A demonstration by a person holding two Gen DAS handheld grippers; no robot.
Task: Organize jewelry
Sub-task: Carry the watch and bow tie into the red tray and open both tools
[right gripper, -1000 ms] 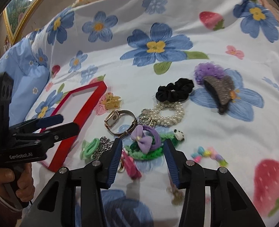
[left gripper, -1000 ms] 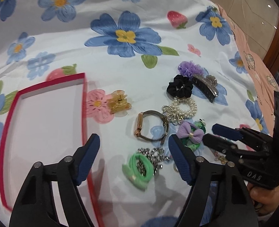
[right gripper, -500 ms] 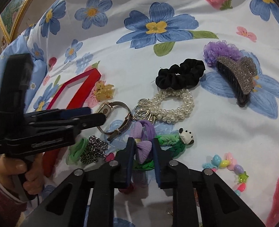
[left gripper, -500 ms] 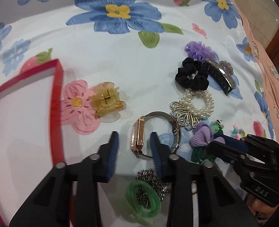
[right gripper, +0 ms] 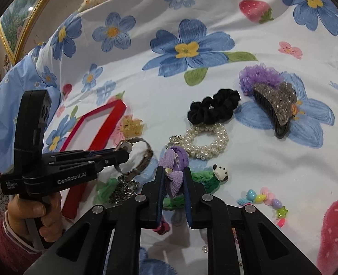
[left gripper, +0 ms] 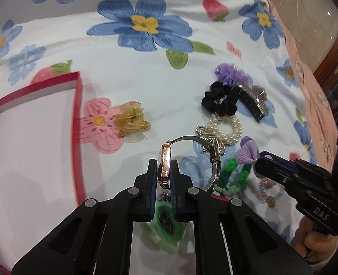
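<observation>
My left gripper (left gripper: 164,171) is shut on the rose-gold face of a wristwatch (left gripper: 165,160), whose metal band (left gripper: 211,155) loops to the right; the watch also shows in the right wrist view (right gripper: 134,155). My right gripper (right gripper: 173,180) is shut on a purple bow hair tie (right gripper: 174,175), seen in the left wrist view (left gripper: 248,152) too. A red-rimmed tray (left gripper: 78,119) with a white floor lies at the left on the flowered bedsheet (left gripper: 123,73).
Around the grippers lie a pearl bracelet (right gripper: 206,139), a black scrunchie (right gripper: 213,110), a glittery claw clip (right gripper: 275,107), a purple scrunchie (right gripper: 258,75), an amber claw clip (left gripper: 131,121), a green braided band (right gripper: 203,178), a green ring with chain (left gripper: 166,222) and a candy bead bracelet (right gripper: 266,200).
My left gripper moved forward and closed on the watch face. My right gripper moved in and closed on the purple bow, which now sits lifted between its fingers.
</observation>
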